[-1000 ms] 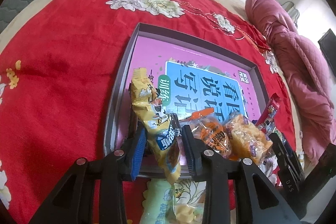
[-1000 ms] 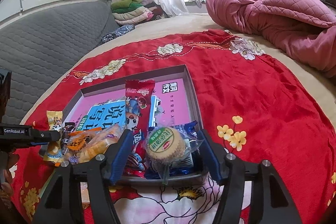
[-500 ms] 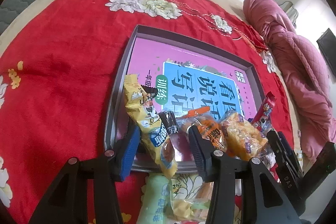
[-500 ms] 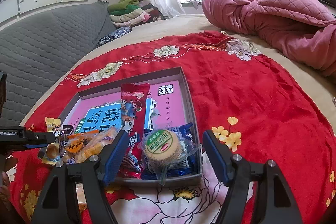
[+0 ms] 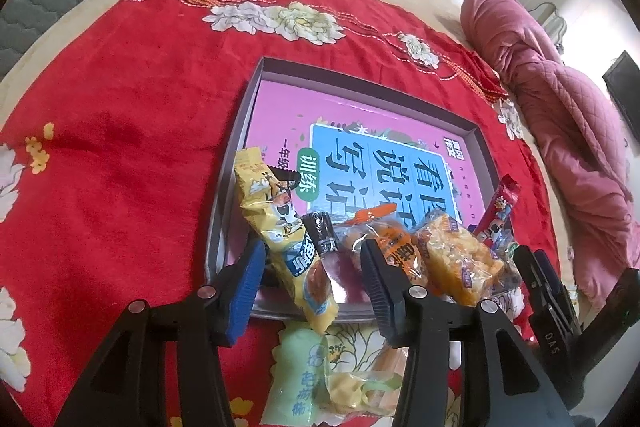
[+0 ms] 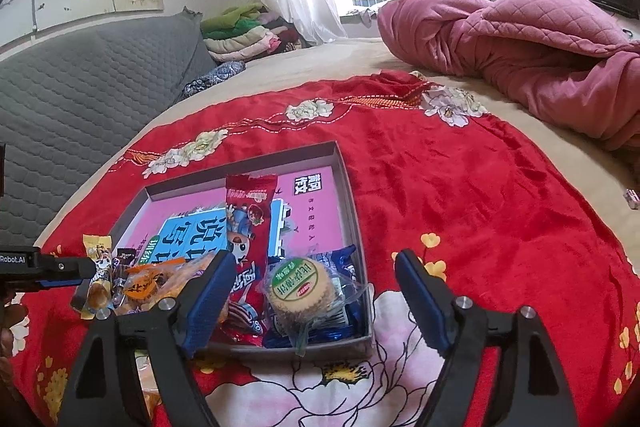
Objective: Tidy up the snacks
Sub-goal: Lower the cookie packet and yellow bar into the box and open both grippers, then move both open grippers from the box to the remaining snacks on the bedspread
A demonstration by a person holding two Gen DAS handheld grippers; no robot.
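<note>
A grey cardboard tray (image 5: 236, 131) with a pink and blue printed bottom lies on the red cloth. Along its near end lie a long yellow snack packet (image 5: 280, 227), orange packets (image 5: 452, 251) and a red packet (image 5: 502, 203). My left gripper (image 5: 312, 283) is open, its fingers either side of the yellow packet's lower end, which overhangs the tray rim. In the right wrist view the tray (image 6: 352, 211) holds a round biscuit pack (image 6: 300, 287) and the red packet (image 6: 248, 223). My right gripper (image 6: 308, 303) is open and empty, just short of the tray.
A pale green packet (image 5: 298, 375) and a yellow one (image 5: 360, 387) lie on the cloth in front of the tray, under the left gripper. A pink quilt (image 6: 520, 43) is heaped at the right. A grey padded headboard (image 6: 80, 75) runs along the left.
My left gripper has opened wider and let go of the yellow packet, which now rests over the tray rim. Both grippers have drawn back a little from the tray.
</note>
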